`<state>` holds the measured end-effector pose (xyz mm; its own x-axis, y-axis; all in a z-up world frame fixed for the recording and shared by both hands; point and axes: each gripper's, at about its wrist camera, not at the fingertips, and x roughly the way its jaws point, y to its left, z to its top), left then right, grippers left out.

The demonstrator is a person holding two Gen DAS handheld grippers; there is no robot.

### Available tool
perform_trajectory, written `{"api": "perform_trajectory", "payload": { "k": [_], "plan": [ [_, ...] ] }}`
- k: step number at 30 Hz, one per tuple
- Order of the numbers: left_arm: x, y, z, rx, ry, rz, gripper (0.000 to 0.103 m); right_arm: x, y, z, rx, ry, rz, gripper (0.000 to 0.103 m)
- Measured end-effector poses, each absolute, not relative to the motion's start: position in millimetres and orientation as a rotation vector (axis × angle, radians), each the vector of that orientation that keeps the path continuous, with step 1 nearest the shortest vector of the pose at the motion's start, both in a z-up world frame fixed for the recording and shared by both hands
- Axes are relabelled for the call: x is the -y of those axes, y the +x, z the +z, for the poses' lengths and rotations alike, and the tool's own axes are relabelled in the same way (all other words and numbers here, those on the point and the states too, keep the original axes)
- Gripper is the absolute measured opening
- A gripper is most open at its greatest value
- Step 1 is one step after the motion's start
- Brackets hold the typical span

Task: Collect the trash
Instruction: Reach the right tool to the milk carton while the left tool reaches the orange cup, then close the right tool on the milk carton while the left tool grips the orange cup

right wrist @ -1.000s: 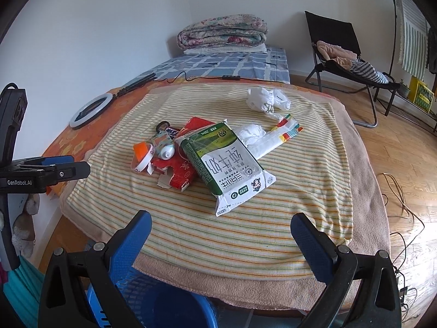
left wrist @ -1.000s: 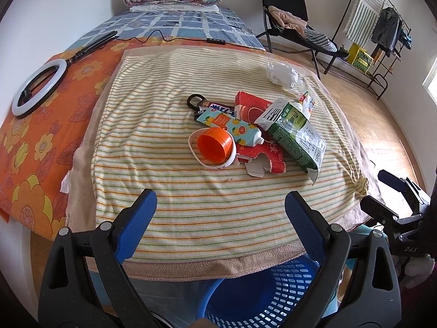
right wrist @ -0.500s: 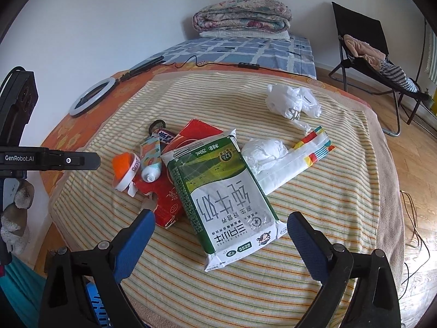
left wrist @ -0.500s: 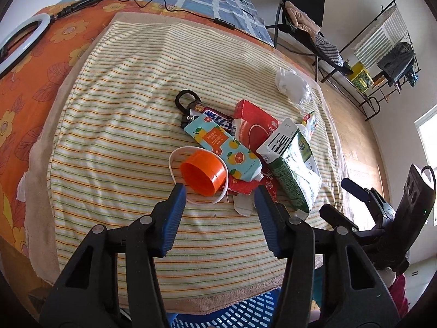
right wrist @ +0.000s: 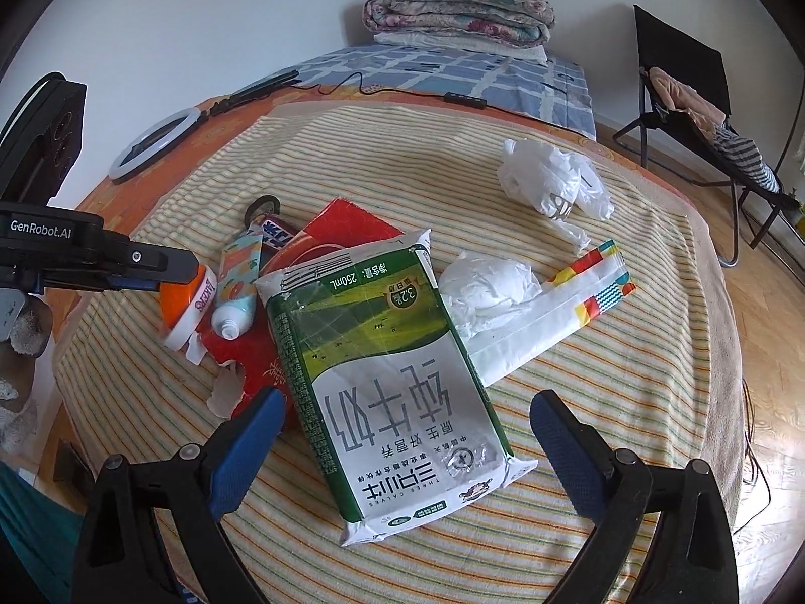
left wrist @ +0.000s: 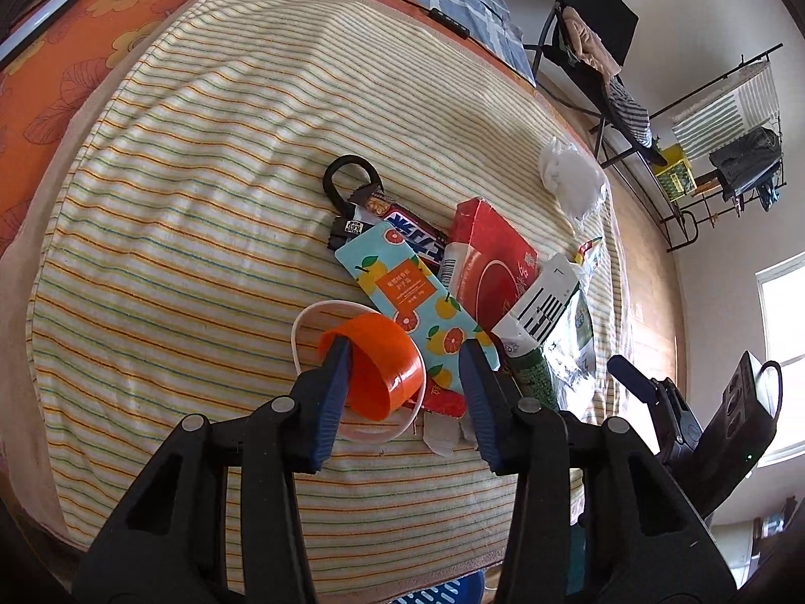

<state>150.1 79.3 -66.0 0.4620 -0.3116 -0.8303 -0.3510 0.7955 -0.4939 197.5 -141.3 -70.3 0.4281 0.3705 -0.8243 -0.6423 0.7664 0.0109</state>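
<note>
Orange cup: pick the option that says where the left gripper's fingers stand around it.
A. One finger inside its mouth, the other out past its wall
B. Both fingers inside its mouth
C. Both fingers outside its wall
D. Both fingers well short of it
A: in the left wrist view one finger of the left gripper reaches into the orange cup, the other stands beyond its wall.

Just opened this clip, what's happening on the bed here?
A person is clearing trash from a striped blanket with two handheld grippers. The left gripper is open around the orange cup, one finger inside its rim, not yet clamped. The right gripper is open over the green milk pouch. Wrappers, a red box and plastic bags lie on the blanket.
</note>
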Motion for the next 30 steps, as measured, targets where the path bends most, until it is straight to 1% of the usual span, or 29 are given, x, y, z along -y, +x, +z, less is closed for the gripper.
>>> {"api": "perform_trajectory", "payload": {
  "k": [4,5,6,7,9,12,17,21,30],
  "plan": [
    [-75,154,-71,-1.127,-0.668,0.037,0.045,136,199,-73,-0.932,-0.342,0.654,0.099],
    [-74,155,-72,-1.131,-0.664,0.042,0.041,134,199,-74,-0.93,-0.349,0.655,0.099],
    [-74,155,-74,-1.138,-0.666,0.045,0.034,133,199,-75,-0.927,-0.355,0.655,0.099],
    [-75,156,-75,-1.144,-0.67,0.045,0.031,132,199,-75,-0.927,-0.359,0.654,0.099],
    [-75,156,-77,-1.148,-0.672,0.045,0.021,130,200,-77,-0.927,-0.367,0.652,0.099],
    [-74,155,-78,-1.144,-0.669,0.039,0.016,129,203,-79,-0.931,-0.358,0.657,0.099],
    [-73,155,-75,-1.124,-0.663,0.036,0.015,127,208,-84,-0.952,-0.346,0.669,0.099],
    [-76,154,-69,-1.096,-0.686,0.022,0.015,124,206,-89,-0.964,-0.355,0.683,0.092],
    [-83,148,-54,-1.05,-0.722,-0.013,0.015,132,207,-79,-0.959,-0.223,0.709,0.086]
  ]
}}
